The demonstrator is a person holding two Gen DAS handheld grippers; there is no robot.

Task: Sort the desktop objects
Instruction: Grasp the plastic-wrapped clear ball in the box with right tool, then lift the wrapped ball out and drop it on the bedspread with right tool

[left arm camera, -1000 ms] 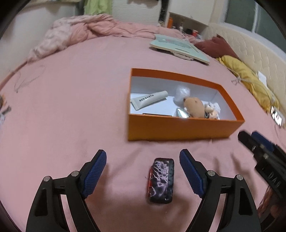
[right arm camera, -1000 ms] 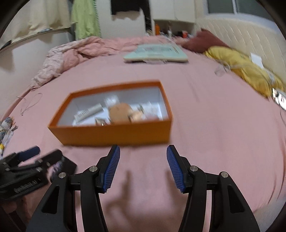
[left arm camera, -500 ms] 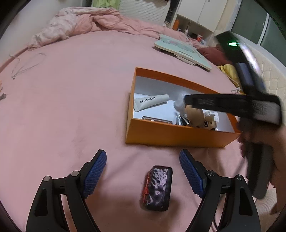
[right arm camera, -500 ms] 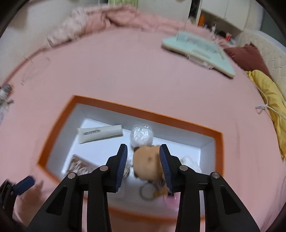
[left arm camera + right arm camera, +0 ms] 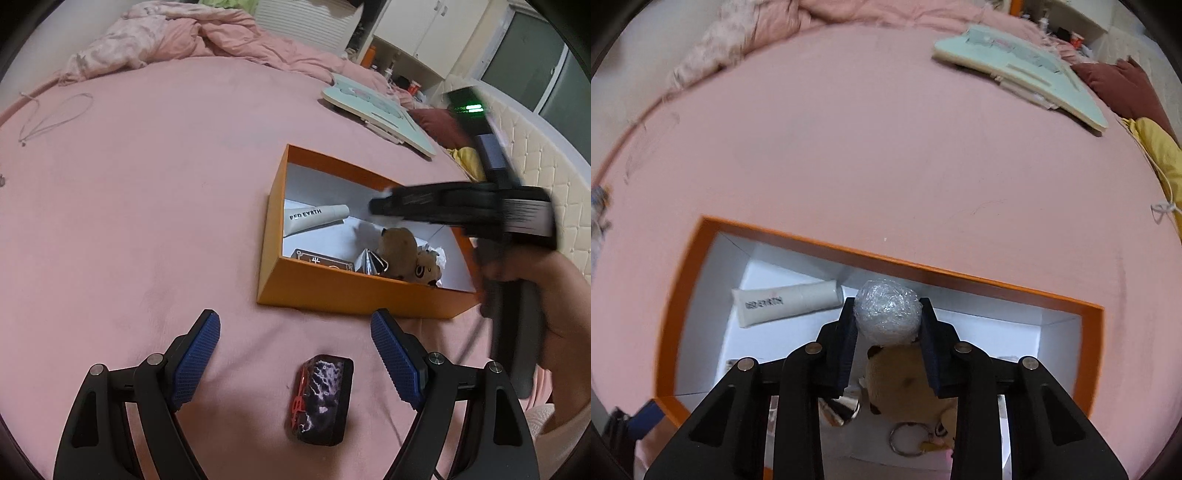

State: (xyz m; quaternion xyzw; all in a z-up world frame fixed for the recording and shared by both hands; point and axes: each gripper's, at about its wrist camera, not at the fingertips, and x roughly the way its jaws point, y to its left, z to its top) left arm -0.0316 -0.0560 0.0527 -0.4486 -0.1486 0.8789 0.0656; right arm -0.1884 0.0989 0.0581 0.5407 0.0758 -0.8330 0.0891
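An orange box (image 5: 332, 291) with a white inside sits on the pink bed. It holds a white tube (image 5: 316, 218), a brown plush toy (image 5: 400, 251), a silver clip (image 5: 367, 262) and a flat card. My right gripper (image 5: 887, 314) is inside the box (image 5: 683, 280), shut on a ball of clear plastic wrap (image 5: 887, 314) above the plush toy (image 5: 905, 387), with the tube (image 5: 786, 302) to its left. My left gripper (image 5: 295, 350) is open and empty, over a dark marbled case (image 5: 323, 398) lying on the bed in front of the box.
A pale green board (image 5: 376, 110) lies on the bed beyond the box, also in the right wrist view (image 5: 1015, 66). Rumpled pink bedding (image 5: 177, 40) is at the far left. A yellow pillow (image 5: 1160, 155) and a maroon one (image 5: 1119, 85) are at the right.
My right gripper moved from in front of the box to inside it, passed over the plush toy and closed on the plastic wrap ball. My left gripper stayed open over the dark case.
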